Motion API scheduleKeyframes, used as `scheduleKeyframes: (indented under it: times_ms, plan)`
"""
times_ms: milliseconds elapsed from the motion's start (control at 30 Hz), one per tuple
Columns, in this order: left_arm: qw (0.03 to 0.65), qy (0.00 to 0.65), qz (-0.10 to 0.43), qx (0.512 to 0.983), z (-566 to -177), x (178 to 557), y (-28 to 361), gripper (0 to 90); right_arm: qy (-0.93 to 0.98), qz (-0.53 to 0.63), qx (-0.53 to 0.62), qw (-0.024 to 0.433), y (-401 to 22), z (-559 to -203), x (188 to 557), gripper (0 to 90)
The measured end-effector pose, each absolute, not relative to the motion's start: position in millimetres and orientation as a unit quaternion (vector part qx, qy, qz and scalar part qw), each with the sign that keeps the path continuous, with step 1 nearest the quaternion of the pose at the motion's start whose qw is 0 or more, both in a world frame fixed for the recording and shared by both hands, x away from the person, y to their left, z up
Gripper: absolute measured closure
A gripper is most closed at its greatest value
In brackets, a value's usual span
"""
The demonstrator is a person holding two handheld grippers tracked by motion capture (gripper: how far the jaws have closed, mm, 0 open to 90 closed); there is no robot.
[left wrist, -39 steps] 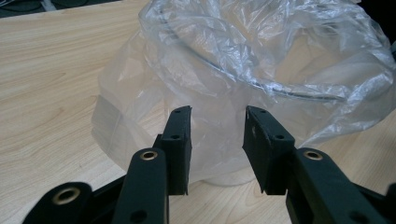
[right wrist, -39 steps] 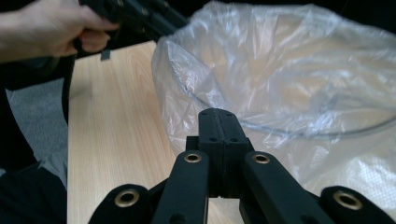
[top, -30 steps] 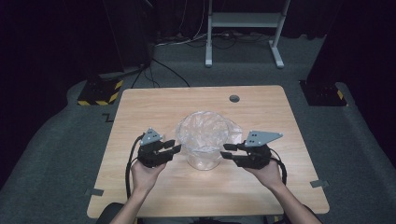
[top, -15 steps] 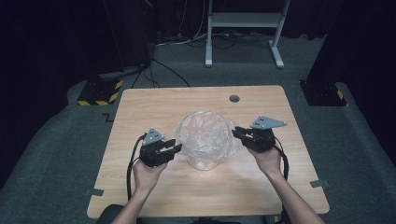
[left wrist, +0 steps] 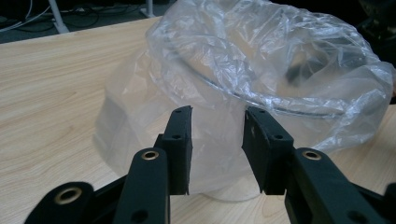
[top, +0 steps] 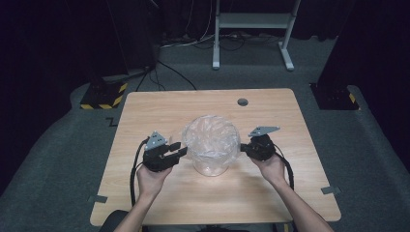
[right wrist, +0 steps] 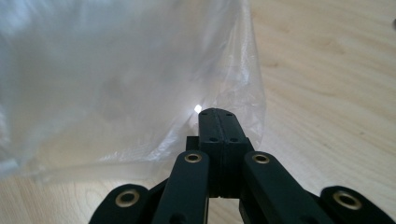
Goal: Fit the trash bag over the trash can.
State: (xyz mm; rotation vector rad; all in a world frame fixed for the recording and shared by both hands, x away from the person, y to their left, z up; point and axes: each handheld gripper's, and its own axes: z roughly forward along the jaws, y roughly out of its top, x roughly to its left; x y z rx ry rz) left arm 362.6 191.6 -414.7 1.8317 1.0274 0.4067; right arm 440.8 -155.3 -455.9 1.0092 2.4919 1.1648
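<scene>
A clear plastic bag (top: 211, 137) lines a round clear container (top: 211, 166) in the middle of the wooden table (top: 193, 203); its crumpled film hangs over the rim (left wrist: 261, 100). My left gripper (top: 180, 149) sits at the container's left side, open, with the bag's film (left wrist: 140, 93) just ahead of its tips (left wrist: 218, 116). My right gripper (top: 243, 149) is low at the container's right side. Its jaws have just been closing and now stand together (right wrist: 217, 114), pinching the bag's loose film (right wrist: 140, 93) by its lower edge.
A round hole (top: 242, 102) is in the table's far side. Cables trail from both grippers toward the near edge. A white metal stand (top: 251, 29) and a yellow-and-black striped base (top: 104, 94) are on the grey floor beyond the table.
The right gripper has moved away from the near edge and down along the container's right side, and its jaws have gone from apart to together. The left gripper has stayed put.
</scene>
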Motion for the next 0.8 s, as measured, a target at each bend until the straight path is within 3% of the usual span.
scheduleKeyframes:
  times_ms: [133,233,333,800]
  plan:
    - [0.483,0.423,0.168,0.748,-414.5,363.4,193.4,61.8,0.848,0.39,0.346,0.098,-152.4,-457.8,439.5,89.9]
    - [0.482,0.424,0.171,0.747,-413.7,361.9,195.7,61.8,0.826,0.42,0.359,0.113,-161.7,-444.4,435.6,73.0]
    - [0.482,0.431,0.171,0.743,-414.2,361.7,199.0,61.9,0.795,0.465,0.365,0.138,-174.7,-423.8,429.0,67.3]
    - [0.477,0.443,0.176,0.739,-420.9,371.2,198.4,61.7,0.777,0.516,0.328,0.15,-166.6,-390.6,419.5,61.2]
